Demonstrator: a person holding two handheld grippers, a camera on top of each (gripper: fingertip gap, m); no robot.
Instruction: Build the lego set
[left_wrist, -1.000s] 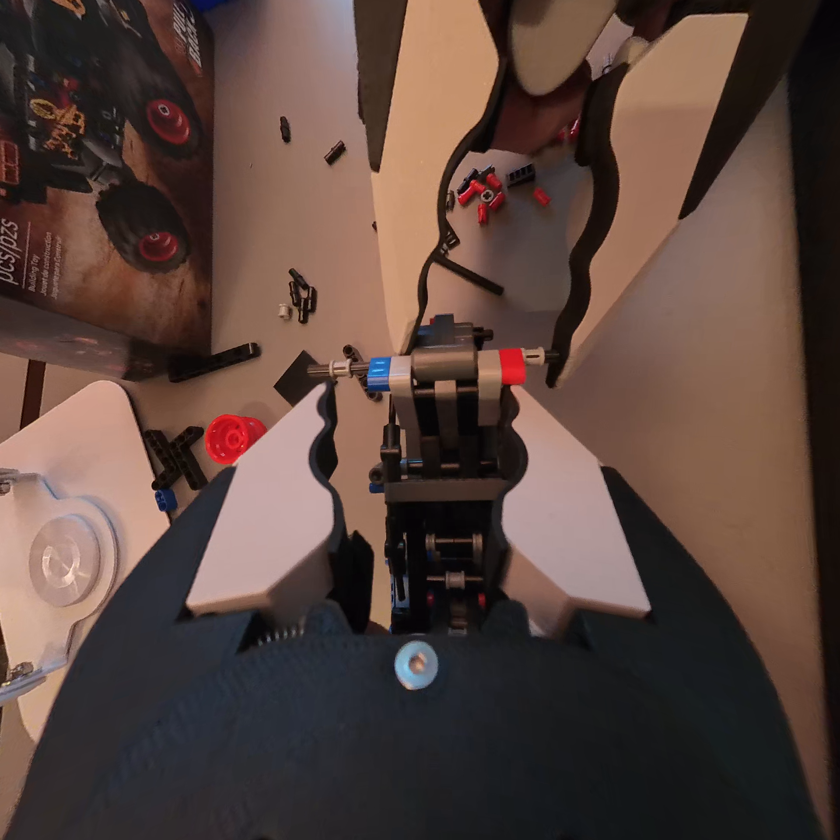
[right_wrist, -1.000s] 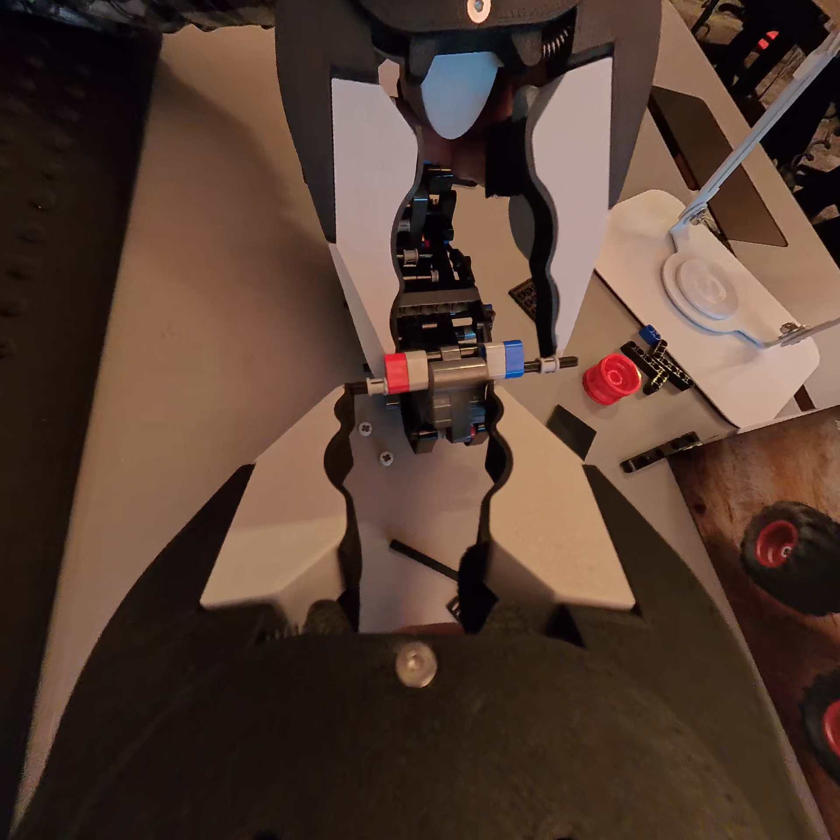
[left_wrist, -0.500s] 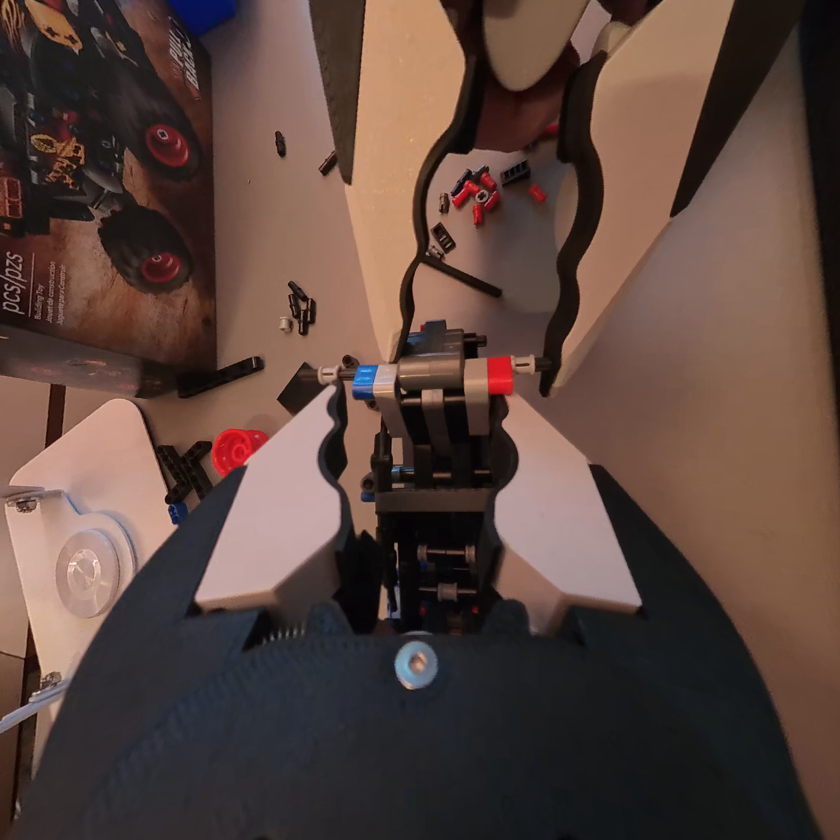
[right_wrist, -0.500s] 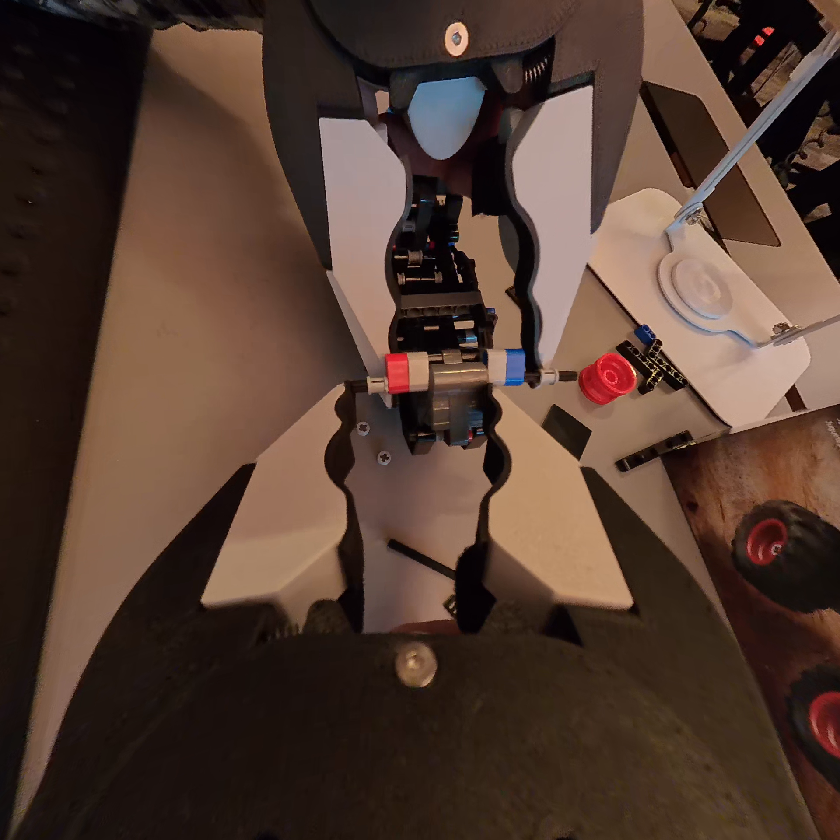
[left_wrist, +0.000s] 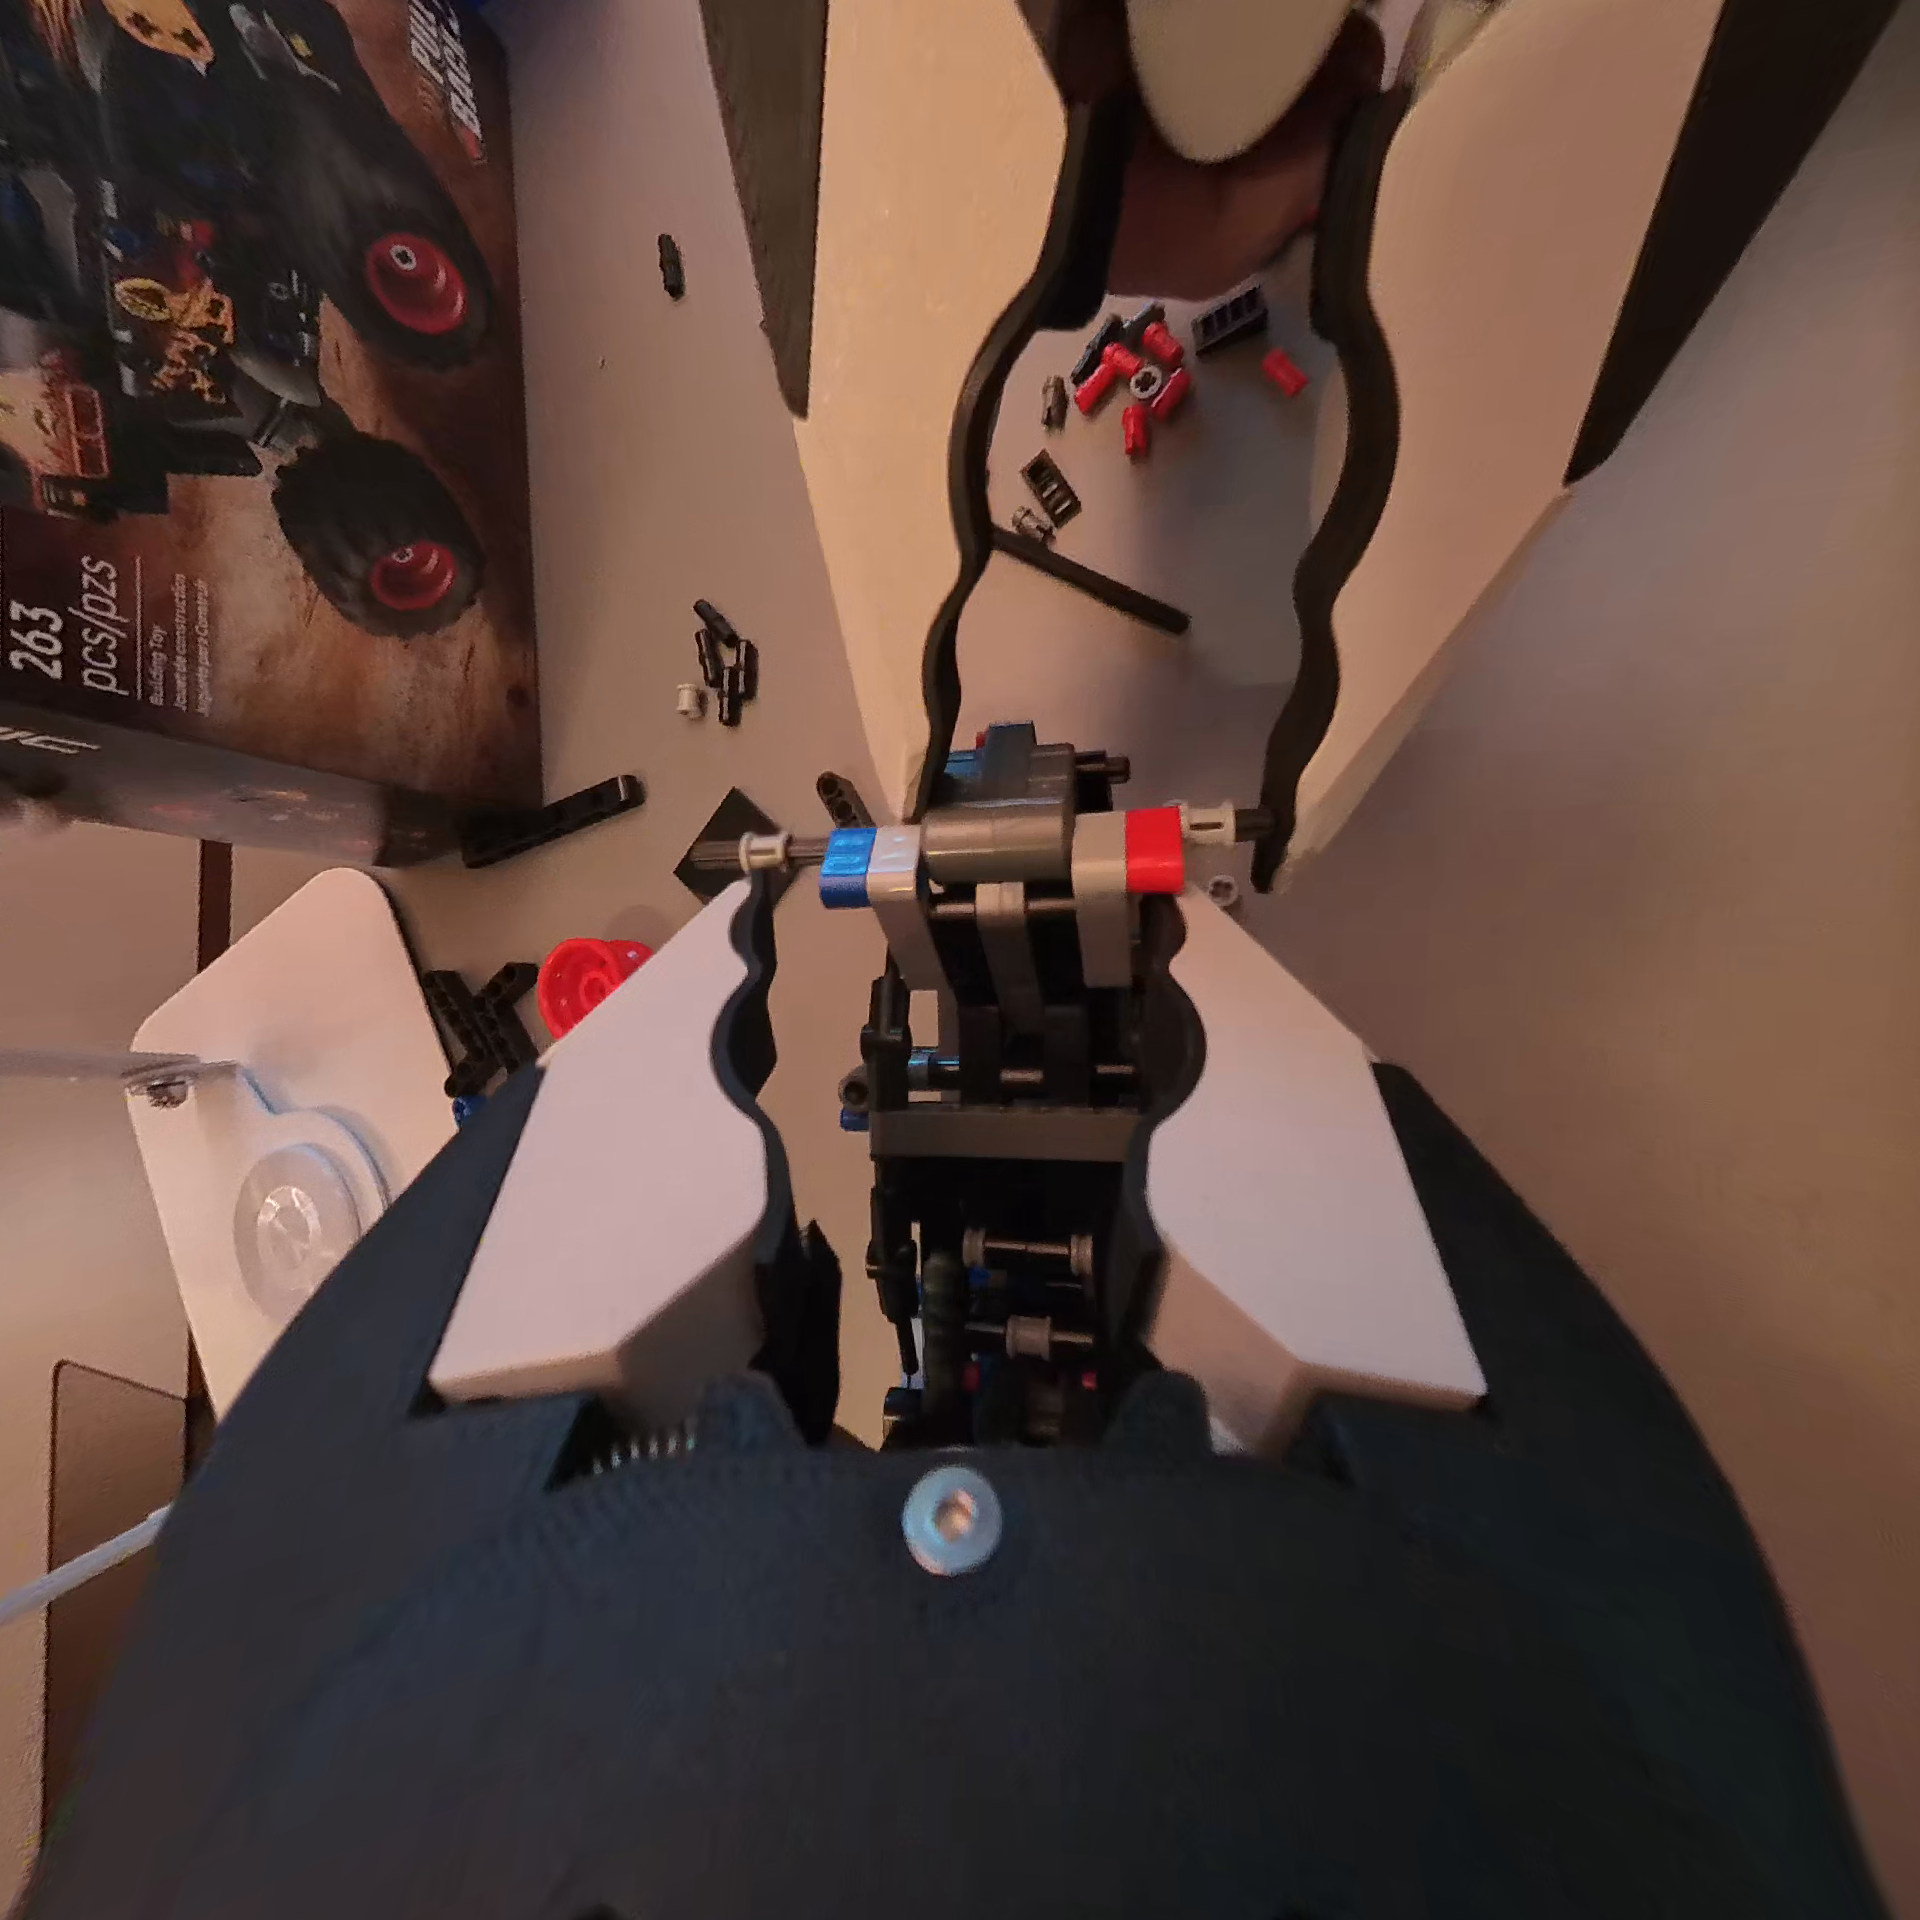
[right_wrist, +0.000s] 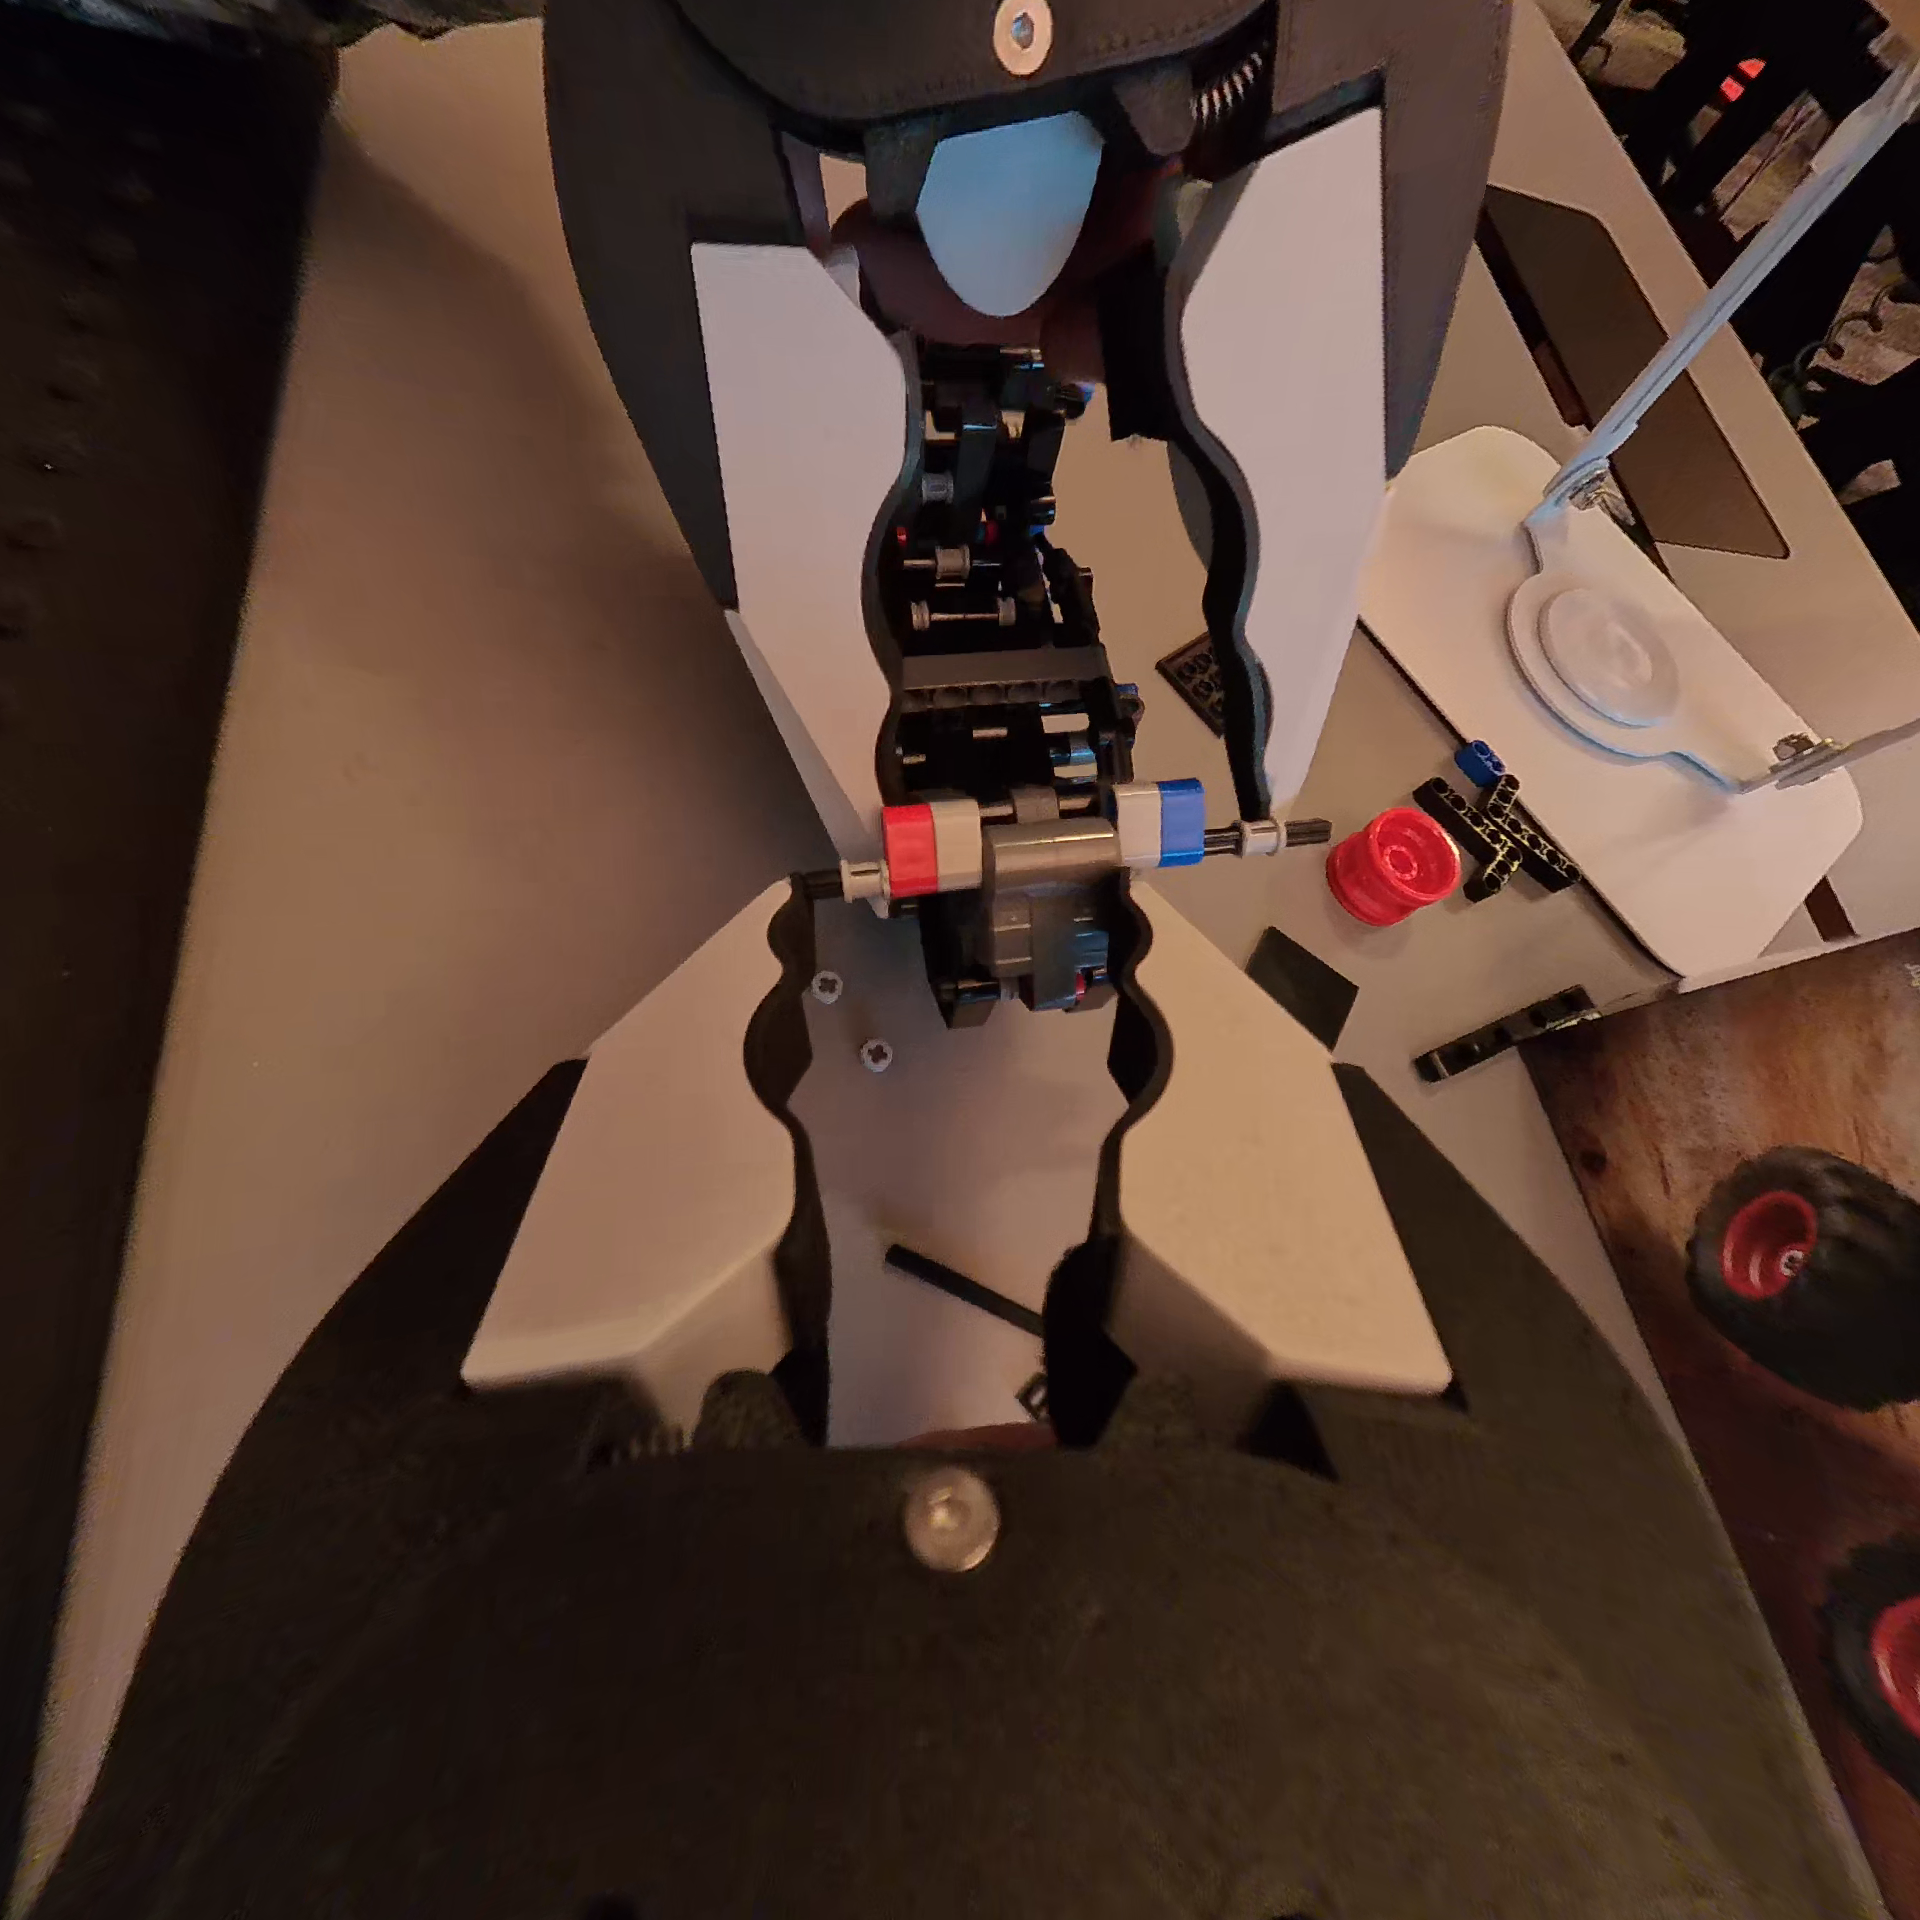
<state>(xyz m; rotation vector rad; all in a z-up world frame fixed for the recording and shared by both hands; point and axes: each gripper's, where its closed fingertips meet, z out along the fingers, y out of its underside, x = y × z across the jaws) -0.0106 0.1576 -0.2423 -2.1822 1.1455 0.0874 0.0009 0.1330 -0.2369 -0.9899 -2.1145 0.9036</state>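
Observation:
A black and grey lego chassis lies lengthwise between the fingers of my left gripper, which is shut on it deep in the jaws. Its front carries a cross axle with a blue bush on one side and a red bush on the other. My right gripper faces it from the opposite side. One fingertip sits at the red-side end of the axle and the other against the grey front block, closed on the front of the chassis. The left gripper and right gripper also show in each other's views.
A red wheel hub, crossed black beams and a long black beam lie by a white stand base. The set's box lies beside them. Red pins and a black rod lie under the right gripper. Less than 4 cm separates the two grippers' tips. The black rod lies around 9 centimeters away from my left fingertips. The right camera catches it too, in the right wrist view.
The right gripper's jaws have narrowed slightly around the front of the chassis. Both grippers have drifted a little while the left keeps hold of the chassis.

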